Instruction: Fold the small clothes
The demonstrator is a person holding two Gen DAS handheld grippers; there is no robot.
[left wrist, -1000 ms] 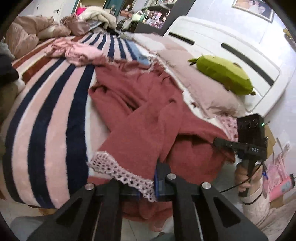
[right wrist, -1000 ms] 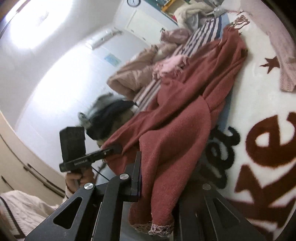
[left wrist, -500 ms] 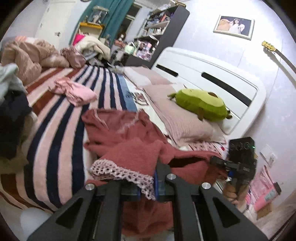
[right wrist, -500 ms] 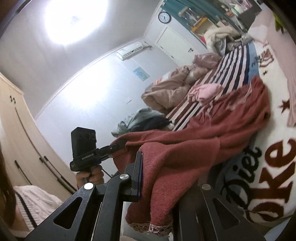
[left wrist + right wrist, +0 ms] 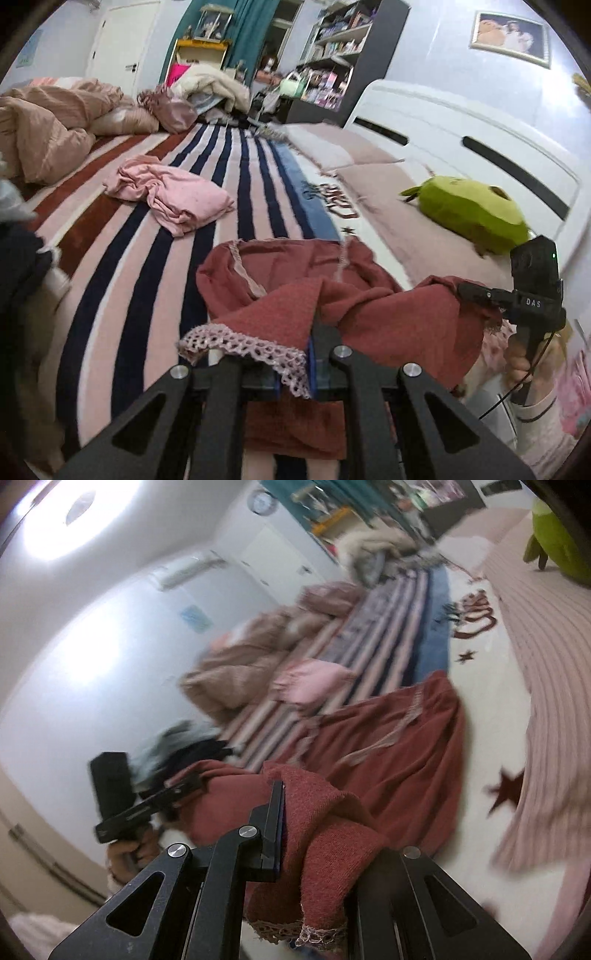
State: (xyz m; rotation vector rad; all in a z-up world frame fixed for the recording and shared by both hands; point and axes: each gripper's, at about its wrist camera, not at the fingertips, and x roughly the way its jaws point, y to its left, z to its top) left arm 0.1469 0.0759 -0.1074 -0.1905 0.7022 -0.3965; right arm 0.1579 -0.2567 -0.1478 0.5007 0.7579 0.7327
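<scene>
A dark red knit garment (image 5: 303, 284) with a pink lace hem (image 5: 240, 341) lies bunched on the striped bedspread (image 5: 155, 258). My left gripper (image 5: 293, 373) is shut on its lace-edged corner, held just above the bed. My right gripper (image 5: 314, 845) is shut on another corner of the same garment (image 5: 388, 753). The right gripper also shows at the right of the left wrist view (image 5: 476, 291), with cloth in its tip. The left gripper shows at the left of the right wrist view (image 5: 184, 786). The garment hangs slack between the two.
A crumpled pink garment (image 5: 173, 195) lies farther up the bed. A green plush toy (image 5: 469, 206) rests on a pink pillow (image 5: 388, 206) by the white headboard (image 5: 480, 140). A beige duvet (image 5: 48, 122) and dark clothes (image 5: 18, 266) lie at the left.
Both grippers have lifted and pulled back with the red garment. It was spread long over the bed and is now bunched nearer to me, uncovering more of the striped bedspread.
</scene>
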